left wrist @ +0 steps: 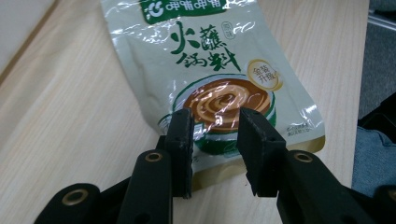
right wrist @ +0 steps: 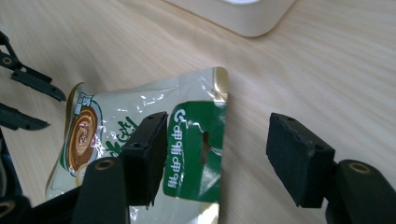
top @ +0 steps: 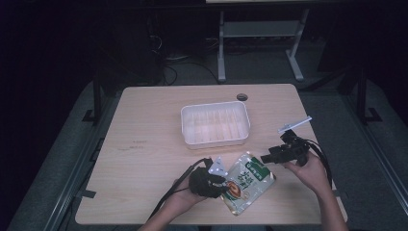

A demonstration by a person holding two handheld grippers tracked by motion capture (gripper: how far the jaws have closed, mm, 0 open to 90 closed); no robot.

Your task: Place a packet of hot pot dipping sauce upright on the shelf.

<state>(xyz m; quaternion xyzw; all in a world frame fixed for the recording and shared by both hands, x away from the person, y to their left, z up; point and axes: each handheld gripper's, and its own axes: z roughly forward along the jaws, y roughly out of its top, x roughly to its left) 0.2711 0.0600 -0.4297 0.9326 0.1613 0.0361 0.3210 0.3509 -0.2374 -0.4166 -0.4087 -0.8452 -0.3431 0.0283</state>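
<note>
Glossy green-and-cream foil sauce pouch (left wrist: 210,79) flat on table between 2 claws, left claw (left wrist: 215,140) and right claw (right wrist: 219,154) both parted, unclamped.

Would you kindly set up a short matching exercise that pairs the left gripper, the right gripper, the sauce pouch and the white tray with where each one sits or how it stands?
Things:
1. left gripper
2. right gripper
3. sauce pouch
4. white tray

Places or states:
A. lies flat on the table between the two grippers
B. jaws open at the pouch's bottom edge, by the bowl picture
C. stands beyond the pouch, nearer the table's middle
D. jaws open wide at the pouch's green top end

Pairs: 1-B, 2-D, 3-A, 4-C
</note>
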